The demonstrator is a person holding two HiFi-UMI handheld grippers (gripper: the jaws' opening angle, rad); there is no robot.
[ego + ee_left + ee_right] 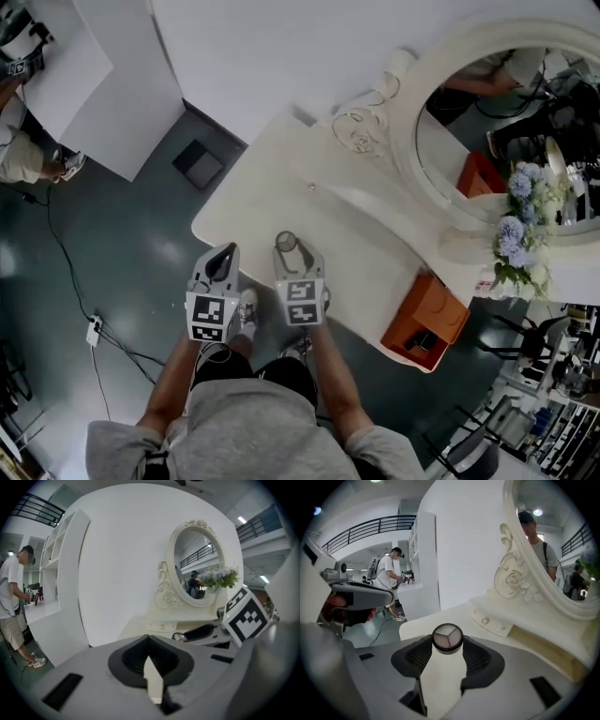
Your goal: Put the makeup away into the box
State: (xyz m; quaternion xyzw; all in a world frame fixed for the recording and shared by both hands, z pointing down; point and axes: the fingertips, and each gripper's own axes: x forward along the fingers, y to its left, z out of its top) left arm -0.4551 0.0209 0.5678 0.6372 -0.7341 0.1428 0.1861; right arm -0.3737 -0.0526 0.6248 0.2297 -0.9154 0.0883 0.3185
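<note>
Cream dressing table (309,202) carries an oval mirror (459,141) and flowers (525,225). The right gripper (288,253) clamps a round three-shade compact (447,636) above the table's near edge. The left gripper (151,656) is closed and empty. Only the head view shows the orange box (427,319), low beside the table's right end, well apart from the compact.

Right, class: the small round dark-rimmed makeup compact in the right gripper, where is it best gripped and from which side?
Take the round dark-rimmed compact by its rim, pads on opposite sides of the circle, coming face-on, as the right gripper holds it now. It is a disc, so its widest span likely seats steadily between the pads.
</note>
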